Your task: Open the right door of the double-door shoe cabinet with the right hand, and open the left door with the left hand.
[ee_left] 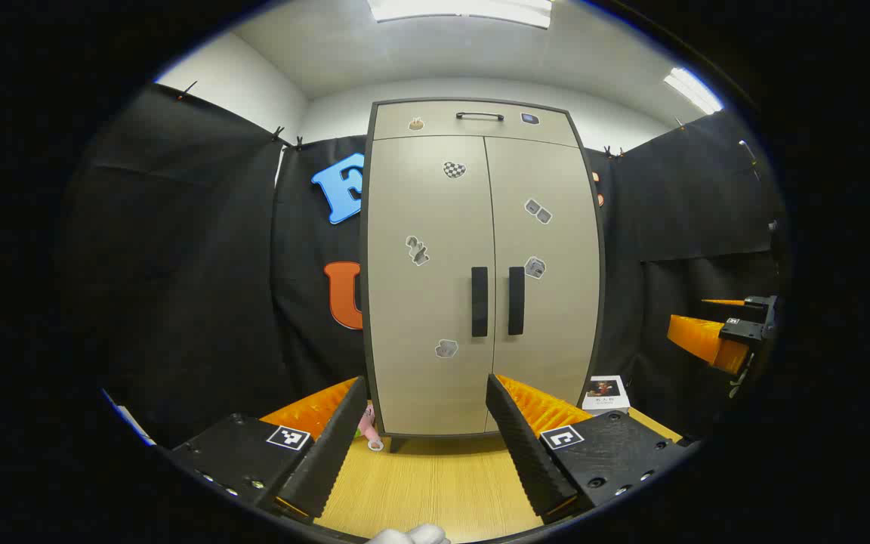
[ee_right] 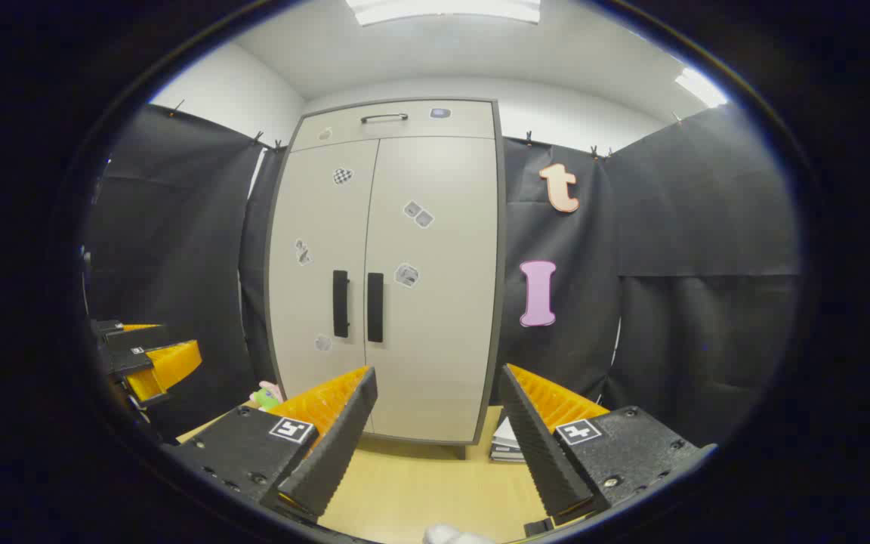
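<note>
The cabinet (ee_left: 480, 264) stands on the surface (ee_left: 435, 483), both doors closed. The left hand-held gripper (ee_left: 424, 431) and right hand-held gripper (ee_right: 435, 431) hover wide before it, touching nothing.

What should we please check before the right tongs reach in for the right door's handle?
1. Both cabinet doors shut: ok, right door and left door sit flush.
2. Right handle unobstructed: ok.
3. Right tongs open: ok, nothing between them.
4. Right tongs lined up with the right handle: not ok, the handle sits left of their gap.
5. Left tongs open: ok, back from the left handle.
6. Doors' swing path: cannot tell, books lie by the cabinet's foot.
</note>
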Demonstrator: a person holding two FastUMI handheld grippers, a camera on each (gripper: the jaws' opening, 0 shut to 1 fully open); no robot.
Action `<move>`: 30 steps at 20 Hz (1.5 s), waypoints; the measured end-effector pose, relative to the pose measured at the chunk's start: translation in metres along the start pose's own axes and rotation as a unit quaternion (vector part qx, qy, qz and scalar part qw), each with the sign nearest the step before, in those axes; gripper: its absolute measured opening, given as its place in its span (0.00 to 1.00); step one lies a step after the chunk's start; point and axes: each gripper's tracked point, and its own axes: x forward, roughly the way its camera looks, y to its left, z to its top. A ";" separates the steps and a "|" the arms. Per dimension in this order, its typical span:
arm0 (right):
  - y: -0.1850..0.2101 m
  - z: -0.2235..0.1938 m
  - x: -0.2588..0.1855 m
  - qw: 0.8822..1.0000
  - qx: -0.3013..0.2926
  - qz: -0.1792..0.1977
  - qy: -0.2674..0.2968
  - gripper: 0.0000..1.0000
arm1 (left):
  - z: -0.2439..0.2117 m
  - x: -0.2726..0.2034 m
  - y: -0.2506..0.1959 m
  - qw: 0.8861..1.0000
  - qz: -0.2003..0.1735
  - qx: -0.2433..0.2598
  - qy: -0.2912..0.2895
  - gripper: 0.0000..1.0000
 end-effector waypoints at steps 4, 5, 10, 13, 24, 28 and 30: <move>0.006 -0.001 -0.001 1.000 -0.004 0.004 0.000 1.00 | -0.002 -0.001 0.000 1.000 -0.001 -0.001 0.003 0.95; 0.006 -0.003 0.001 1.000 -0.003 0.007 0.001 1.00 | -0.002 -0.001 0.001 1.000 0.000 0.000 0.004 0.95; 0.012 -0.008 0.003 1.000 -0.006 0.014 0.009 1.00 | -0.007 -0.007 0.008 1.000 0.010 -0.002 0.008 0.95; 0.017 -0.009 0.001 1.000 -0.005 0.016 0.011 1.00 | -0.007 -0.009 0.013 1.000 0.013 -0.004 0.006 0.95; 0.044 -0.017 0.035 0.999 -0.022 0.019 0.019 1.00 | -0.012 -0.025 0.032 1.000 0.014 -0.005 0.003 0.95; 0.066 -0.020 0.076 0.999 -0.015 0.031 0.029 1.00 | -0.015 -0.036 0.041 1.000 0.028 0.002 0.003 0.95; 0.072 -0.017 0.104 0.999 -0.015 0.033 0.028 1.00 | -0.016 -0.040 0.045 0.999 0.039 0.009 0.005 0.95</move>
